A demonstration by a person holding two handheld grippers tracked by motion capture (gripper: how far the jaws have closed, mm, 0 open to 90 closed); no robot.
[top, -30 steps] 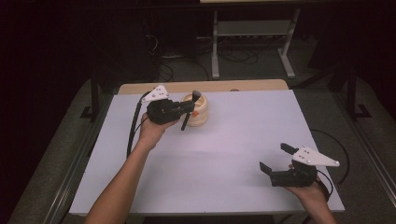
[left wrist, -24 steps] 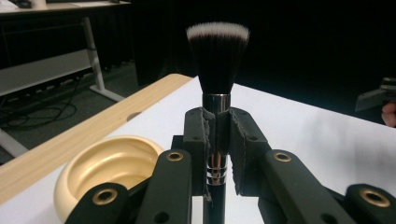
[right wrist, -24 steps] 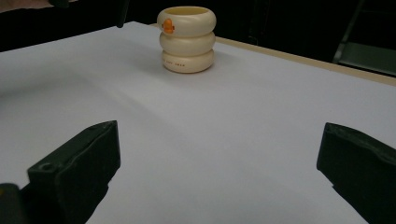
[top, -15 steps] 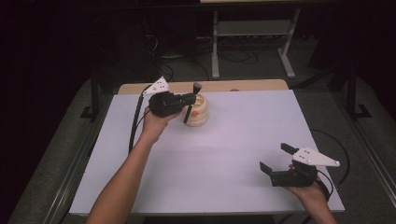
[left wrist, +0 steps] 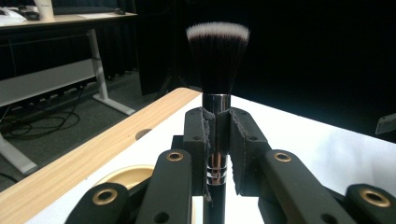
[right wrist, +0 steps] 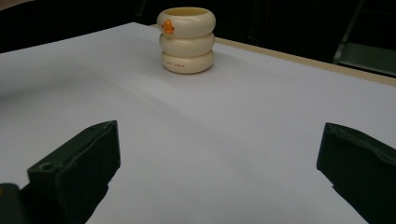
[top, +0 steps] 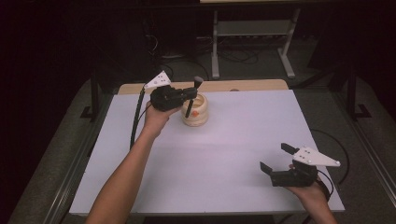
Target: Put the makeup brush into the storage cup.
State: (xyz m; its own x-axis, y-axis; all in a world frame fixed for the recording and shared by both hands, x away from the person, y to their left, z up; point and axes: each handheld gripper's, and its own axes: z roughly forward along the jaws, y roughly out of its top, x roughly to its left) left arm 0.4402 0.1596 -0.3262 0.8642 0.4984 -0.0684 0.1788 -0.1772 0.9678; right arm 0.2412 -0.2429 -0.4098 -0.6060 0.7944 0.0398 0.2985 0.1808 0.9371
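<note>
At the left of the high view, the left gripper (top: 187, 95) is held above the far part of the white table (top: 224, 154), just beside and partly over a cream holder (top: 196, 112). Its jaws are closed on a makeup brush (top: 192, 95), which is gripped at the metal ferrule. In the left gripper view the brush (left wrist: 217, 70) is seen upright between the pads (left wrist: 198, 140), with the dark, white-tipped bristles above the jaws and the black handle running down below them. The rim of the holder (left wrist: 123, 175) is seen beneath the left jaw in that view; whether the handle's lower end is inside the holder cannot be told.

The holder is shaped as three stacked rings, with an orange mark on the top ring, as shown in the right gripper view (right wrist: 187, 39). It stands upright near the far edge of the table.

At the right, the right gripper (top: 278, 161) is held low over the near right corner of the table, well apart from the holder. Its jaws are spread wide, and nothing is held between them.
</note>
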